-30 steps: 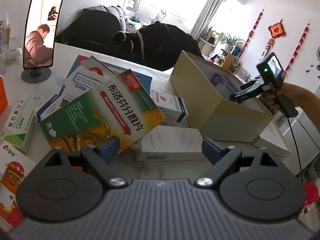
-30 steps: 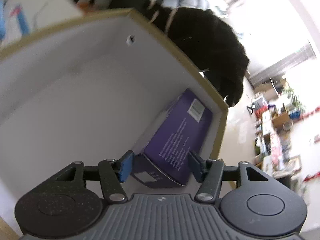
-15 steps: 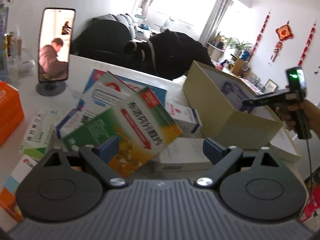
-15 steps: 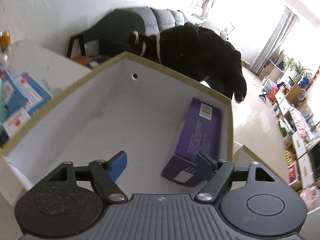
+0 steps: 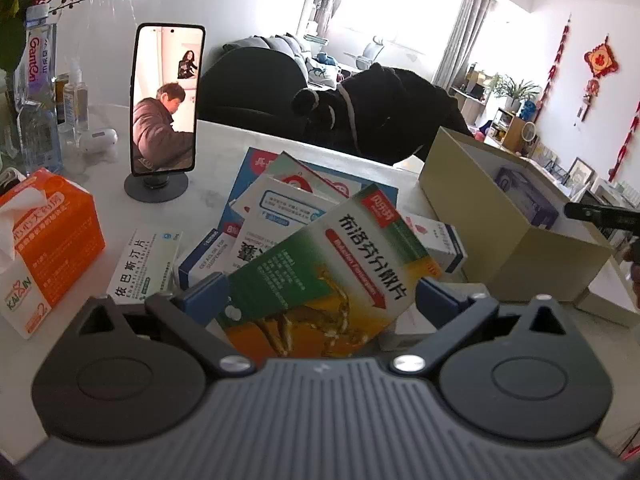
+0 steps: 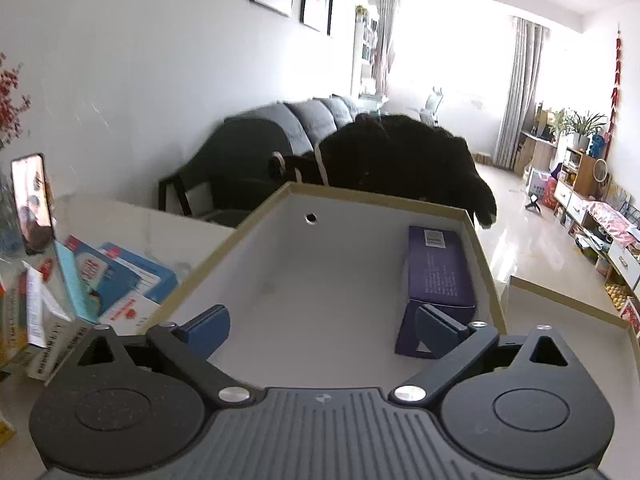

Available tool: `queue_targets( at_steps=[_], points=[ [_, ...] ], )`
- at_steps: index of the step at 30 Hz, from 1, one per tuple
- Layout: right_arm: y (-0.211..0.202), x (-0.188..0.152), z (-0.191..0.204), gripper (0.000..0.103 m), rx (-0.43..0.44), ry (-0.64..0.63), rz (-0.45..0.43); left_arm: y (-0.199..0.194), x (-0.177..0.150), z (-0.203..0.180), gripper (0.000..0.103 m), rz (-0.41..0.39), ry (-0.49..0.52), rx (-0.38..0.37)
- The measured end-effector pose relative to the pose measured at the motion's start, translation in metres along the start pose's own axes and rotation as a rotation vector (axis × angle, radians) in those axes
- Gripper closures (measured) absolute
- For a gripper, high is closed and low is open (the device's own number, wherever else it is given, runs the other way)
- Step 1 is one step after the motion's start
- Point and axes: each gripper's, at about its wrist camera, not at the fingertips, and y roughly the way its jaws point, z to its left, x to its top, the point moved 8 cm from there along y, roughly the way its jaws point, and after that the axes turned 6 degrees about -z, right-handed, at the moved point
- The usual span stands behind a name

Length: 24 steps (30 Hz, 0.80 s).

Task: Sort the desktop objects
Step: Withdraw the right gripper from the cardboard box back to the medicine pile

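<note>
Left wrist view first: the left gripper [image 5: 320,294] has its jaws spread wide, having just been opening, and the green and orange medicine box [image 5: 324,276] sits tilted between them on top of the pile. I can't tell if the left pad touches its edge; the right pad stands clear, so no squeeze on it. The rest of the medicine boxes [image 5: 280,204] are heaped around 12 o'clock from the gripper on the white table [image 5: 224,152]. The orange tissue box [image 5: 52,236] is out at 9 o'clock, a phone on a stand [image 5: 166,100] at 11. The cardboard box [image 5: 496,216] is at 2 o'clock with a purple box [image 5: 528,200] inside.

Right wrist view: the right gripper [image 6: 322,328] hangs over the cardboard box [image 6: 352,280], jaws wide after just opening, nothing between them. The purple box [image 6: 438,268] lies against the box's right wall at about 1 o'clock, clear of the pads. The medicine pile [image 6: 100,280] is outside at 9 o'clock.
</note>
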Motion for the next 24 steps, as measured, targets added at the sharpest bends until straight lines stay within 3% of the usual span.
queue_targets(
  at_steps=[11, 16, 24],
  points=[
    [-0.041, -0.021, 0.000, 0.001, -0.047, 0.084, -0.070, 0.014, -0.015, 0.021, 0.000, 0.086, -0.136, 0.038],
    [-0.054, -0.024, 0.016, 0.001, 0.004, 0.114, -0.101, 0.018, -0.021, 0.025, 0.000, 0.108, -0.221, 0.001],
    [-0.055, -0.012, 0.043, 0.002, 0.051, 0.128, -0.145, 0.019, -0.021, 0.022, 0.000, 0.098, -0.245, -0.021]
  ],
)
